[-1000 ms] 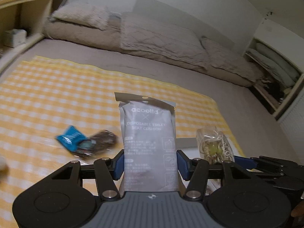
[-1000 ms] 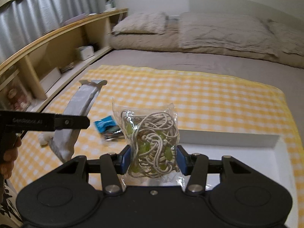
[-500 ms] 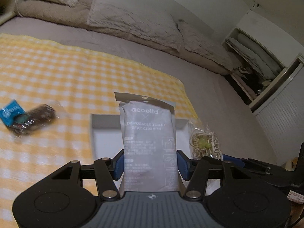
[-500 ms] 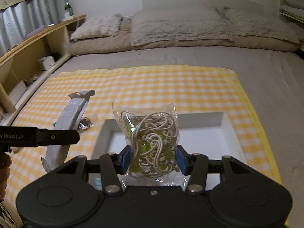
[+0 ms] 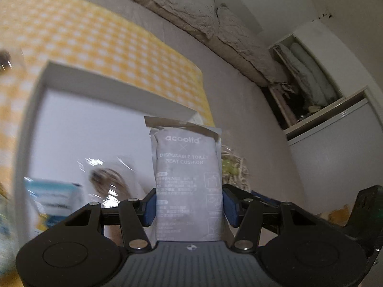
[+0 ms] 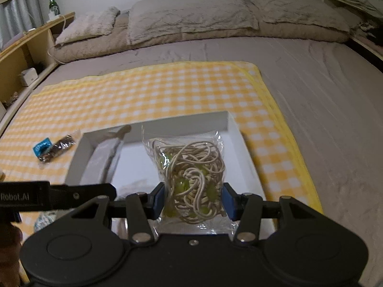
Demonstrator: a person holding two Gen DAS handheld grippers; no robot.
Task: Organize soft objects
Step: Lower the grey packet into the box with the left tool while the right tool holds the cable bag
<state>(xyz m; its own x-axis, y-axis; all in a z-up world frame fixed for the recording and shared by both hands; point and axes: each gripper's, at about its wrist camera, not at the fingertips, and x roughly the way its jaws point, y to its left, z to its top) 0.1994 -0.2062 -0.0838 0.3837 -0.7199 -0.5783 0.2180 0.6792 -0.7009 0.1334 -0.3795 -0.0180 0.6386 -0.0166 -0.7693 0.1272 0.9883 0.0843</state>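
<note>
Claws first: our left gripper point(image 5: 189, 205) clamps grey seat-cushion pack point(image 5: 188, 181) upright; our right gripper point(image 6: 193, 202) clamps clear bag of cord point(image 6: 191, 179). Both hover above white box point(image 6: 229, 119), we judge for dropping in. Blue packet point(image 6: 42, 147) lies beyond-left on checked cloth point(image 6: 167, 91).

Bed point(image 6: 323, 100), grey-brown sheet, fills frame. Yellow-white checked cloth point(image 6: 167, 91) spread across centre. White shallow box point(image 6: 241, 143) on cloth, lower centre. Blue-labelled dark packet point(image 6: 51, 148) on cloth, left of box, just beside it. Pillows point(image 6: 191, 16) along upper edge.
</note>
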